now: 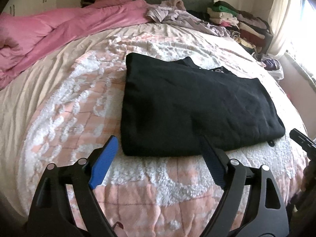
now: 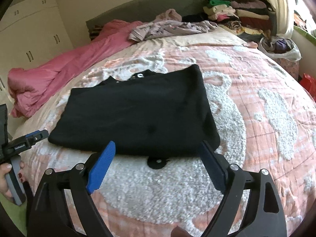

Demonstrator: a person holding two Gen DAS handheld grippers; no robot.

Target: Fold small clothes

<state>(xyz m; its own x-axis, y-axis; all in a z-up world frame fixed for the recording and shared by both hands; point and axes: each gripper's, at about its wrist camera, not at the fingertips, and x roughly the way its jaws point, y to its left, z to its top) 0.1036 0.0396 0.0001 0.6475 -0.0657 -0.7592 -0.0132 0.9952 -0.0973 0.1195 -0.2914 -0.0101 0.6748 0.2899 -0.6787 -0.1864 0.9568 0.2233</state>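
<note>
The black garment (image 1: 197, 106) lies folded into a flat rectangle on the pink-and-white bedspread (image 1: 69, 102), just ahead of both sets of jaws, its near edge running crosswise to them and its long axis going side to side. The left gripper (image 1: 160, 150) stands wide apart with nothing between its blue pads; its right pad overlaps the near hem in the view, though contact is hard to judge. The right gripper (image 2: 158, 154) is likewise spread wide and empty, short of the hem. White lettering at the far edge is mostly tucked under a fold and unreadable. A small black tab (image 2: 158, 163) pokes out beyond the near edge. The left hand (image 2: 7, 179) is cut off at the frame edge.
</note>
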